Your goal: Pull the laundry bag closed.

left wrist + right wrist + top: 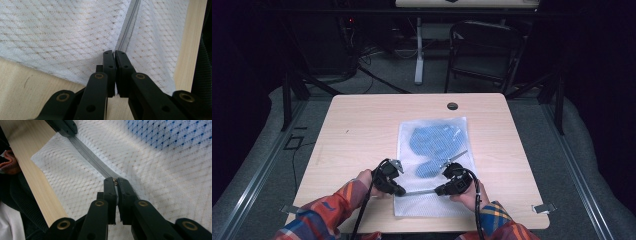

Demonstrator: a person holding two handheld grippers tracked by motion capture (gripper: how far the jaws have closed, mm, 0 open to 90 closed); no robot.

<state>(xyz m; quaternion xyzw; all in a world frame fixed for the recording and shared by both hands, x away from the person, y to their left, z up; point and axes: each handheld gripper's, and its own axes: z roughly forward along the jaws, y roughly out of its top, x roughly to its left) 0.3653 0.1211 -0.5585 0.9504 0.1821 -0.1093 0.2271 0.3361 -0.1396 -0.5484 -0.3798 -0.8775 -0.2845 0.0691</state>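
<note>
Between the two grippers runs one grey zipper [93,161] of one white mesh bag [434,202]. Left gripper [115,53] pinches the zipper end; right gripper [115,180] clamps its small metal pull. One blue garment [434,140] lies inside, beyond both fingertips.

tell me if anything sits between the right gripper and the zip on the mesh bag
Nothing visible does: the right gripper is already shut on the zip of the mesh bag.
</note>
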